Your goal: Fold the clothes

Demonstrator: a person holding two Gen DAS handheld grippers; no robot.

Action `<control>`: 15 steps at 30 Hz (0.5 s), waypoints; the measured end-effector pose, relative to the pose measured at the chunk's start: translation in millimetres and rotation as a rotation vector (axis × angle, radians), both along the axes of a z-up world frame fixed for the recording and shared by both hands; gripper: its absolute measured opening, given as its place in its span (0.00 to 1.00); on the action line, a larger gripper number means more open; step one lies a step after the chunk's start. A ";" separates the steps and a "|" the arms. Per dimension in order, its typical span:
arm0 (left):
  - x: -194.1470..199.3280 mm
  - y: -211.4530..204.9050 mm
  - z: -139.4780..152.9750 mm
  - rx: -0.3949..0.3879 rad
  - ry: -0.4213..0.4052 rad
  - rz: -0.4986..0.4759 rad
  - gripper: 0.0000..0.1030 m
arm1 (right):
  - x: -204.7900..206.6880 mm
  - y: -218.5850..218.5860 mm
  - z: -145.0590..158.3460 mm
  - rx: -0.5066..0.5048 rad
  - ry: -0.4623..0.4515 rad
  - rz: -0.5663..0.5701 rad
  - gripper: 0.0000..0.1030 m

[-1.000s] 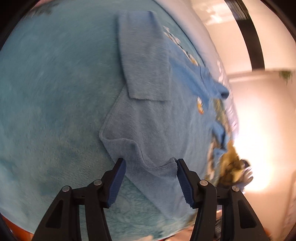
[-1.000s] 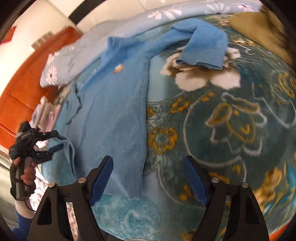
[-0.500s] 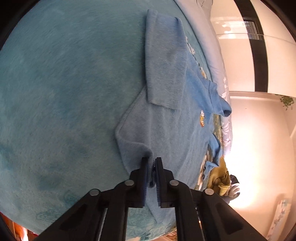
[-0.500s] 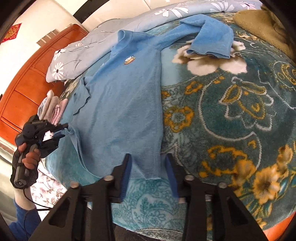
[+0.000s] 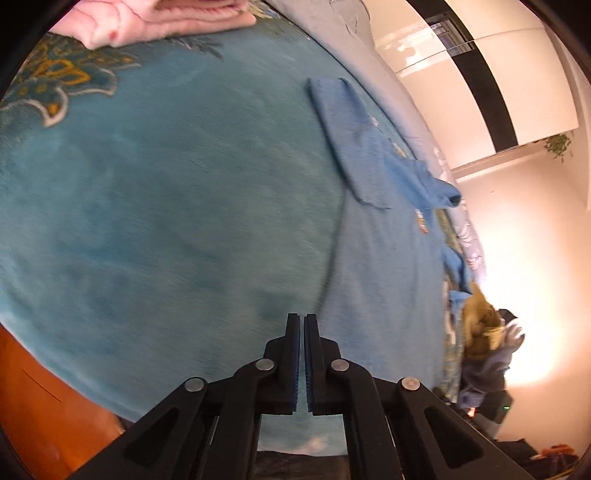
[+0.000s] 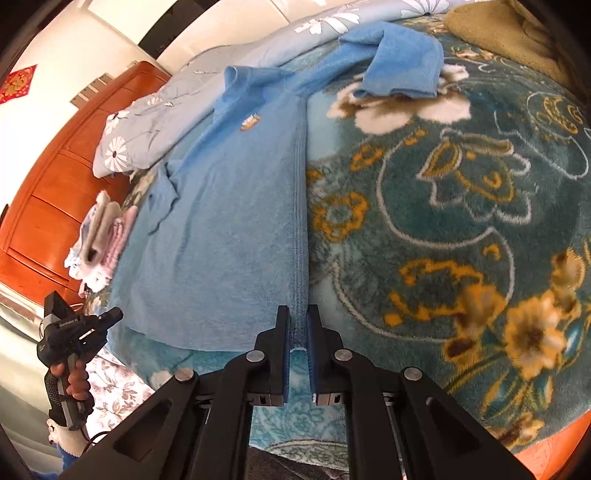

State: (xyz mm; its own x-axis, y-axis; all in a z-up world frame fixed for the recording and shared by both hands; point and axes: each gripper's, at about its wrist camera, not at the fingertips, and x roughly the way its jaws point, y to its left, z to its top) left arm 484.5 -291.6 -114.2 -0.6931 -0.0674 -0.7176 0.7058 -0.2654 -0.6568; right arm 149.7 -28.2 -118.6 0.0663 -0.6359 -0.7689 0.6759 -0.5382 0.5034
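Observation:
A light blue polo shirt [image 6: 236, 206] lies spread front-up on a teal floral blanket [image 6: 461, 206], collar far, hem near. My right gripper [image 6: 299, 325] is shut on the shirt's near right hem corner. In the left wrist view the shirt [image 5: 384, 266] stretches away to the right, one sleeve [image 5: 347, 140] folded across. My left gripper [image 5: 303, 325] has its jaws together at the shirt's near left hem edge; the pinched cloth itself is hidden by the pads. It also shows from outside in the right wrist view [image 6: 107, 317], held at the hem's left corner.
Folded pink and white clothes [image 6: 99, 243] are stacked at the blanket's left edge, also in the left wrist view [image 5: 162, 18]. A floral grey quilt [image 6: 155, 122] and an orange wooden headboard [image 6: 55, 184] lie behind. A tan garment [image 6: 509, 33] sits far right.
Both grippers went from open to shut on the hem corners. The hem has been pulled toward me and the shirt now lies flatter and straighter.

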 end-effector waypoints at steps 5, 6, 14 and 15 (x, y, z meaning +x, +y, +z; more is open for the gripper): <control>-37.2 -14.5 31.8 -0.207 -0.070 -0.143 0.05 | 0.6 2.3 15.8 0.047 0.115 -0.025 0.12; -47.0 -19.2 39.2 -0.260 -0.092 -0.183 0.09 | -0.3 4.3 19.9 0.058 0.148 -0.033 0.18; -164.9 -47.4 43.4 -0.630 -0.363 -0.609 0.63 | -11.7 8.8 27.5 0.074 0.203 -0.076 0.43; -171.5 -50.3 38.3 -0.639 -0.388 -0.642 0.63 | -13.0 6.9 25.4 0.078 0.196 -0.082 0.43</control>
